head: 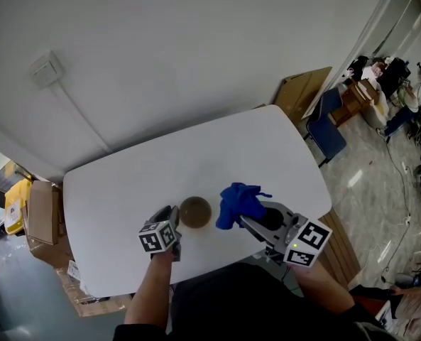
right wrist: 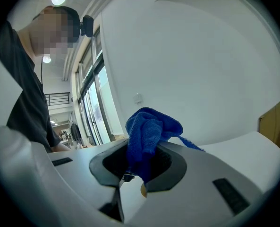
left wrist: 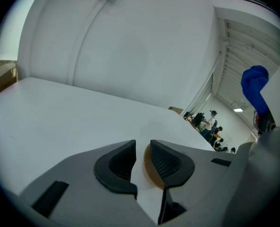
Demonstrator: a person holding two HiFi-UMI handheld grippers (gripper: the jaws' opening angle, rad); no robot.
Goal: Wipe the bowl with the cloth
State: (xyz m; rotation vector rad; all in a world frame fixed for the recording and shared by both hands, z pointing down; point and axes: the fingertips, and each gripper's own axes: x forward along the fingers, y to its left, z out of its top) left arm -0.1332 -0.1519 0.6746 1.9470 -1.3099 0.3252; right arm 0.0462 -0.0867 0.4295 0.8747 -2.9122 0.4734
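Note:
A small brown bowl point(head: 195, 212) stands on the white table point(head: 125, 190) near its front edge. My left gripper point(head: 175, 221) is at the bowl's left side. In the left gripper view this gripper point(left wrist: 142, 148) is open, and the bowl's rim point(left wrist: 151, 176) shows in the gap by the right pad, with no pad pressing on it. My right gripper point(head: 247, 219) hovers just right of the bowl, shut on a bunched blue cloth point(head: 237, 203). The cloth point(right wrist: 149, 131) sticks up out of the right gripper point(right wrist: 140, 150). It also shows at the far right of the left gripper view, cloth point(left wrist: 254, 85).
A white wall rises right behind the table. Cardboard boxes point(head: 43, 215) stand off the table's left end. A wooden board point(head: 300, 91) and a blue chair point(head: 330, 132) stand past its right end. People sit far off at the right point(head: 402, 84).

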